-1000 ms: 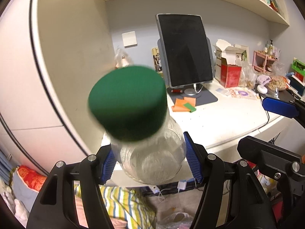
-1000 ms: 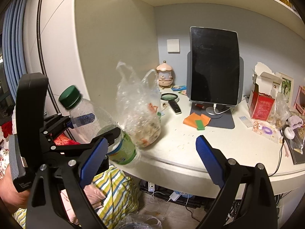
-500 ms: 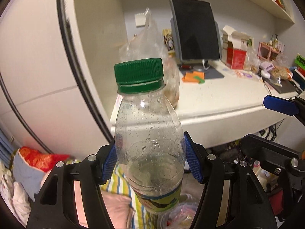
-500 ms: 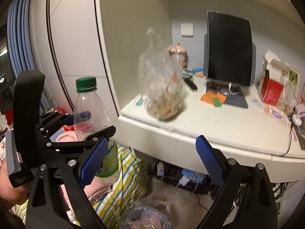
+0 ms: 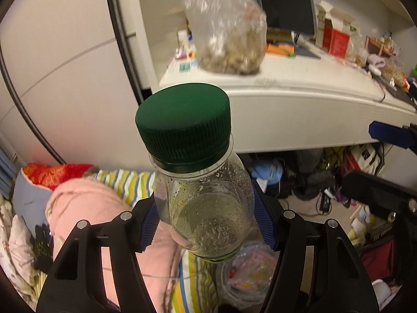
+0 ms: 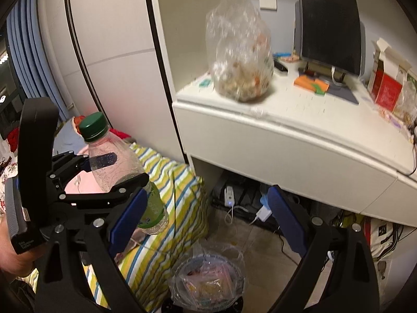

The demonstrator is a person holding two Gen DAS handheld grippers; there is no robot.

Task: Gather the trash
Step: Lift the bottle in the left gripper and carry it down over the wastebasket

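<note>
My left gripper [image 5: 207,220] is shut on a clear plastic bottle [image 5: 200,203] with a green cap, held upright in the air left of the desk. It also shows in the right wrist view [image 6: 117,164]. A bin lined with a plastic bag [image 6: 208,281] stands on the floor below, partly hidden under the bottle in the left wrist view [image 5: 250,274]. A clear bag of trash [image 6: 241,52] sits on the desk's left corner. My right gripper [image 6: 206,216] is open and empty above the bin.
The white desk [image 6: 299,130] holds a dark tablet on a stand [image 6: 328,26], orange notes, and a red box [image 6: 385,91]. A striped yellow blanket [image 6: 169,198] lies left of the bin. Cables and chargers [image 6: 247,208] lie under the desk.
Both grippers have dropped lower and away from the desk. The bottle now tilts toward the camera, and the floor bin has come into fuller view.
</note>
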